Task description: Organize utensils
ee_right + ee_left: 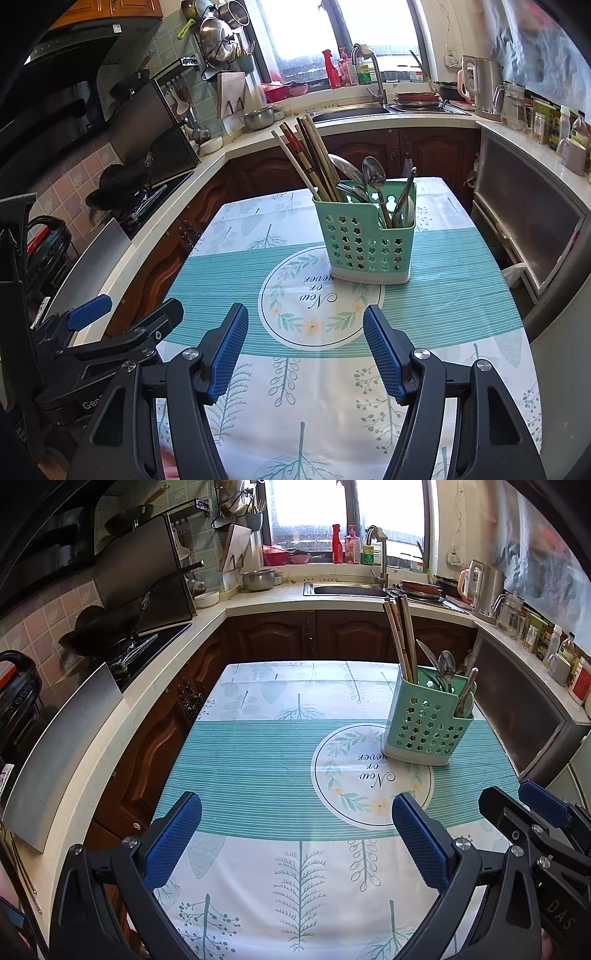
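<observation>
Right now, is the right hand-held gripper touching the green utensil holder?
Apart. The right wrist view shows bare tablecloth between the open right hand-held gripper and the green utensil holder.

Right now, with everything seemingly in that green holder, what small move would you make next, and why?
Probably none beyond drawing both grippers back. The chopsticks and spoons already stand in the green utensil holder, no loose utensil shows on the tablecloth, and the left gripper and right gripper are open with nothing between the pads.
</observation>
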A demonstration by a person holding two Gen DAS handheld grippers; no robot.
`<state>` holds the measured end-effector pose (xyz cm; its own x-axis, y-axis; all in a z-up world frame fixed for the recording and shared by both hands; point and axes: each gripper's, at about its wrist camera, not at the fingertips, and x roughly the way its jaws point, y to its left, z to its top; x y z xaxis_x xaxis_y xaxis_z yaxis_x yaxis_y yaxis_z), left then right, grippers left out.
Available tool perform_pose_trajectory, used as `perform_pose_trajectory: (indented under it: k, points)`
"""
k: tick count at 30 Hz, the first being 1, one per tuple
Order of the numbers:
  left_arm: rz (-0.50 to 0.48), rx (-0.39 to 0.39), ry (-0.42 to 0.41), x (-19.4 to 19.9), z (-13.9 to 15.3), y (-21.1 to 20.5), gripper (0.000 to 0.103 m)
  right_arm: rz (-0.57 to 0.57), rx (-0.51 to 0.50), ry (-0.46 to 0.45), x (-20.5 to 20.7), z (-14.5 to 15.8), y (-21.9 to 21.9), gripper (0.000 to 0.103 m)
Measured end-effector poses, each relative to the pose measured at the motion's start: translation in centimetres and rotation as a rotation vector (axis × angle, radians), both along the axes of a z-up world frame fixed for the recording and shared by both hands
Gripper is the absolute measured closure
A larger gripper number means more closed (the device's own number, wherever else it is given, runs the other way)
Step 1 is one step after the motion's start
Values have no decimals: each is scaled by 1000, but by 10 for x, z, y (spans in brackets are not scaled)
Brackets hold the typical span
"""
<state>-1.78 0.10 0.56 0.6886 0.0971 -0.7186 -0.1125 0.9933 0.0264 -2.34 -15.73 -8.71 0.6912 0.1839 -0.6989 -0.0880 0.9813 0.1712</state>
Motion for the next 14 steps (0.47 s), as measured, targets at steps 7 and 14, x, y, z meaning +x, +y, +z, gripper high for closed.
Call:
perform_pose_trajectory:
  k: [7, 14]
  points:
    - [1, -5, -1, 0, 0, 0, 1, 0, 1, 1, 1, 0, 0, 37]
    - [7, -17, 14, -2, -6, 4, 1, 5, -1, 17, 11, -4, 5, 36]
